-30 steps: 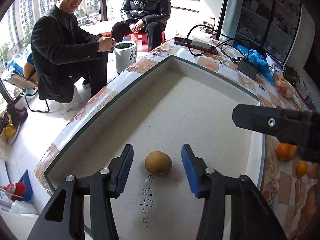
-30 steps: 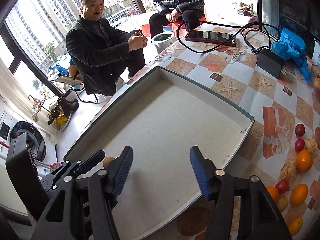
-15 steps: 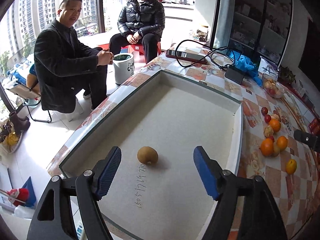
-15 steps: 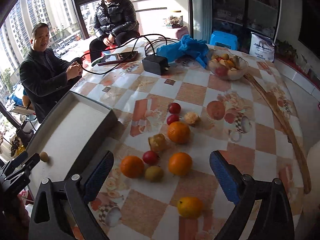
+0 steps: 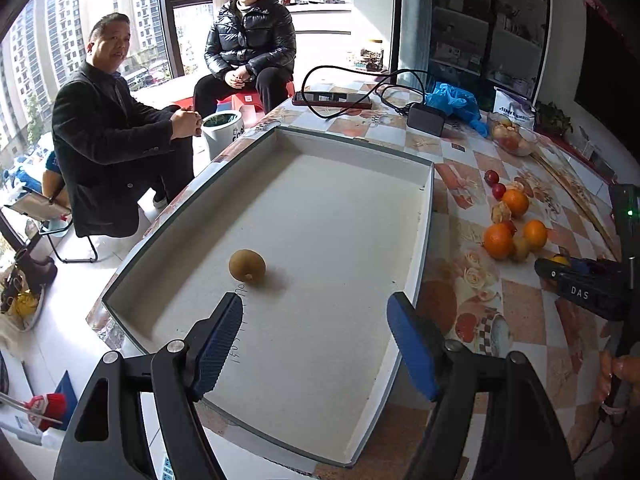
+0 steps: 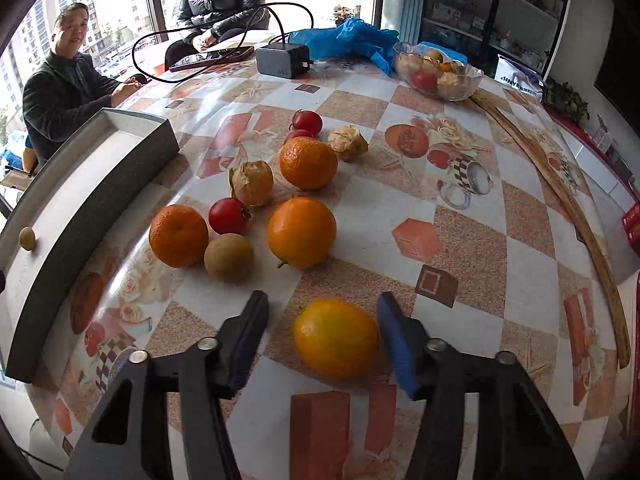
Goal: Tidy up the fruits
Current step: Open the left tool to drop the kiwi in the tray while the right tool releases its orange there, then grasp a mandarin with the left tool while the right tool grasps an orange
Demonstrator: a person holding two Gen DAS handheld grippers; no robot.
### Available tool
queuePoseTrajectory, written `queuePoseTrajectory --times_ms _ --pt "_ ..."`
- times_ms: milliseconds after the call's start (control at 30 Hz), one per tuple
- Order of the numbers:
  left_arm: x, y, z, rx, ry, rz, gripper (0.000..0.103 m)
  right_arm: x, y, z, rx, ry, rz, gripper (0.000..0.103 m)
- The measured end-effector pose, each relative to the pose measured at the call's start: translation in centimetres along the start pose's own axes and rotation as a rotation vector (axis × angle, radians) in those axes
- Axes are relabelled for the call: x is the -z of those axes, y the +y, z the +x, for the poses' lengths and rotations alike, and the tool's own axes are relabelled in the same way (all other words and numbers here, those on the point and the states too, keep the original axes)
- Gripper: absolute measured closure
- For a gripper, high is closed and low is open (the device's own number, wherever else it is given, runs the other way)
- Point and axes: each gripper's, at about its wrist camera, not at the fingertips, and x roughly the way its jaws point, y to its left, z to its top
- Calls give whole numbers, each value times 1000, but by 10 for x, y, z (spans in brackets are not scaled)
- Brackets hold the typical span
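Note:
A white tray (image 5: 426,240) with grey walls (image 6: 80,232) holds one brown round fruit (image 5: 247,265), also seen at the far left in the right wrist view (image 6: 27,238). My left gripper (image 5: 314,304) hangs open over the tray's near end, behind that fruit and apart from it. On the patterned table lie three oranges (image 6: 301,232), a brown fruit (image 6: 229,258), red tomatoes (image 6: 228,216) and husked berries (image 6: 252,182). My right gripper (image 6: 323,304) straddles a yellow-orange citrus (image 6: 335,338). Its jaws are closing, with a gap still showing at the left pad.
A glass bowl of fruit (image 6: 438,70), a charger block (image 6: 282,62) with its cable, a phone and a blue bag lie at the table's far side. A long wooden stick (image 6: 560,184) runs along the right edge. Two people sit beyond the tray.
My right gripper swung from over the tray to the loose fruit, came down around the yellow-orange citrus and narrowed. My left gripper opened wider and drew back from the brown fruit.

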Motion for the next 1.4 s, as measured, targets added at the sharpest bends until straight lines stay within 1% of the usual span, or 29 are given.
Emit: queuePoseTrajectory --times_ms 67,133,200,267,333,400,467,500,533,567,600,633,733,833,933,1000,1067,1133,1233,1267,1300,1333,1367,1400 --pt "2 1 0 -11 -4 -2 25 -3 6 -7 -39 8 5 64" --pt "3 3 0 -28 -15 -9 25 -12 23 -21 -124 -10 -13 64" --pt "6 7 0 -52 -20 -22 25 -27 50 -33 -230 -18 -34 64" --pt "10 13 -2 -65 -22 -45 25 -45 85 -41 -334 -23 -57 64" --pt "13 19 -4 -78 -24 -64 25 -60 120 -44 -407 -29 -94 64" --pt "14 23 -5 -93 -21 -67 25 -70 154 -43 -421 -42 -148 64" --pt "16 26 -4 -103 -13 -64 25 -75 177 -36 -449 -23 -179 64" --pt "16 26 -4 -100 -10 -62 25 -76 183 -33 -438 -21 -190 60" --pt "16 26 -4 -95 -8 -58 25 -76 185 -31 -407 -28 -195 45" --pt "15 24 -5 -90 -9 -51 25 -76 182 -31 -384 -42 -193 35" --pt "14 21 -5 -80 -13 -39 25 -75 174 -34 -373 -65 -183 16" --pt "12 16 -7 -70 -20 -24 25 -74 162 -39 -352 -90 -172 13" --pt "3 -8 -11 -24 -46 43 25 -68 111 -46 -244 -126 -116 13" --pt "-8 -46 -12 74 -61 114 25 -55 44 -40 -149 -117 13 13" --pt "-21 -88 2 133 -50 166 25 -41 -12 -27 -94 -83 135 13" --pt "-31 -112 17 168 -28 180 25 -35 -35 -18 -93 -53 181 13" --pt "-38 -132 32 182 -13 190 25 -31 -45 -11 -78 -46 183 13" --pt "-42 -148 46 166 -10 210 25 -31 -48 -5 -95 -40 174 13" --pt "-43 -153 63 167 21 206 25 -35 -40 6 -132 -29 153 14" --pt "-42 -150 66 168 30 197 25 -35 -35 10 -150 -22 142 18" --pt "-42 -149 68 169 35 191 25 -37 -32 17 -165 -4 135 29" --pt "-41 -148 69 172 36 187 25 -38 -29 21 -165 0 125 33" --pt "-40 -147 69 176 38 186 25 -40 -24 22 -153 -8 98 34" --pt "-40 -148 70 171 41 194 25 -41 -20 24 -151 -8 78 41"
